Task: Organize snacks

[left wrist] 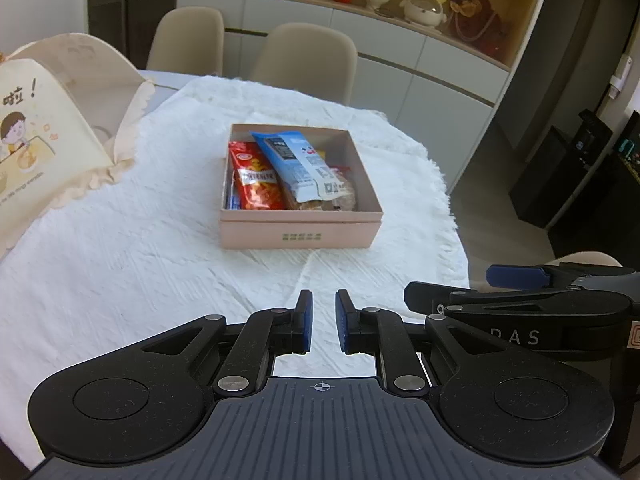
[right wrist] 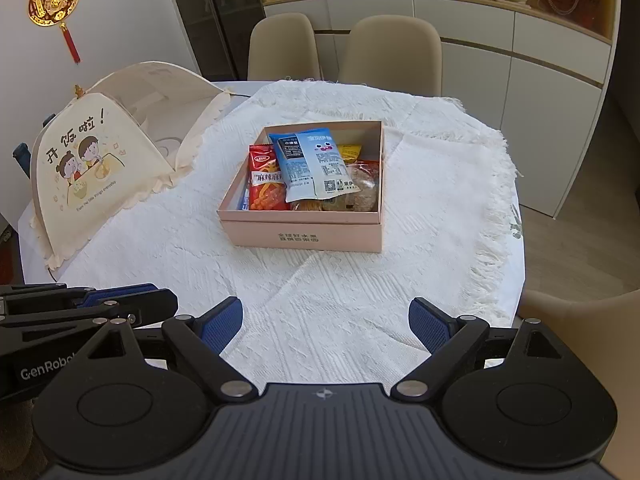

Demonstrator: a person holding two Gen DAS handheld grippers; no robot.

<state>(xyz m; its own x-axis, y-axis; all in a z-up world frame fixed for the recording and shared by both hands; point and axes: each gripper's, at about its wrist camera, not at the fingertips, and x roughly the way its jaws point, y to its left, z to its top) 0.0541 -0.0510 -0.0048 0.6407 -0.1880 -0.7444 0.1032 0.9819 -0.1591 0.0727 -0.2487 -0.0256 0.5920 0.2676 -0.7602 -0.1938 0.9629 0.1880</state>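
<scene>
A pink open box (left wrist: pixel 298 234) (right wrist: pixel 308 234) sits mid-table on a white cloth. In it lie a red snack pack (left wrist: pixel 254 180) (right wrist: pixel 266 182), a blue-and-white pack (left wrist: pixel 298 164) (right wrist: pixel 312 164) on top, a yellow pack (right wrist: pixel 350 152) and clear-wrapped cakes (left wrist: pixel 344 196) (right wrist: pixel 362 192). My left gripper (left wrist: pixel 323 320) hovers near the table's front edge, empty, jaws nearly closed with a narrow gap. My right gripper (right wrist: pixel 326 328) is wide open and empty, also short of the box. Each gripper shows in the other's view, the right one (left wrist: pixel 516 280) and the left one (right wrist: pixel 120 296).
A cream fabric food cover (left wrist: pixel 44 120) (right wrist: pixel 104 152) with a cartoon print stands at the left of the table. Beige chairs (left wrist: pixel 308 64) (right wrist: pixel 394 54) stand behind the table, another (right wrist: pixel 584 344) at the near right. The cloth's fringe (right wrist: pixel 496 232) hangs at the right edge.
</scene>
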